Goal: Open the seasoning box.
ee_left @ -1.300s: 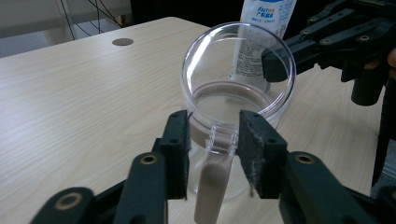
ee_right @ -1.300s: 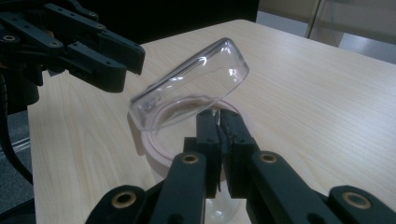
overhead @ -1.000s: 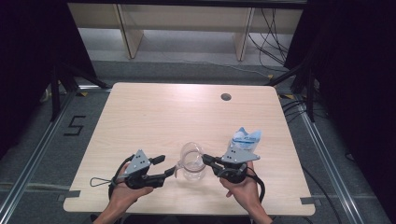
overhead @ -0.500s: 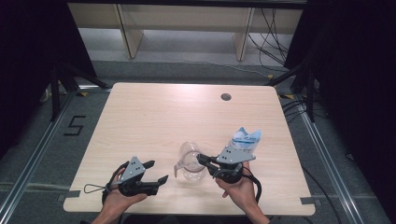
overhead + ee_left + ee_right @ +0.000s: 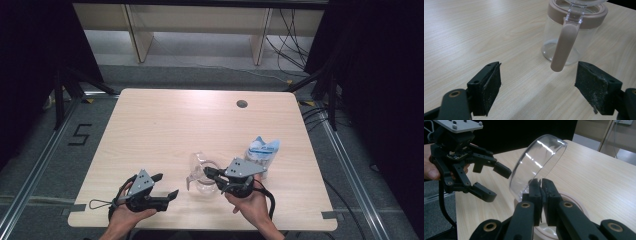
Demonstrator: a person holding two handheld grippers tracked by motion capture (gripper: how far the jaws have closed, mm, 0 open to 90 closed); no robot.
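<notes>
High view shows the clear glass jar with beige collar and handle (image 5: 201, 176) at lower centre, its hinged clear lid (image 5: 537, 162) already flipped up and pinched by the right gripper (image 5: 208, 172), while the left gripper (image 5: 166, 186) has just been opening, jaws wide with nothing between, so filling looks left.

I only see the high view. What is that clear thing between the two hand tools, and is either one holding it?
Observer: It is a glass jug with a pinkish-brown collar. The right gripper is shut on the edge of its clear lid, which stands tipped up.
Operator: And the other tool?
Observer: The left gripper has just been opening its jaws. Nothing is between them, and the jug's handle hangs just ahead.
</notes>
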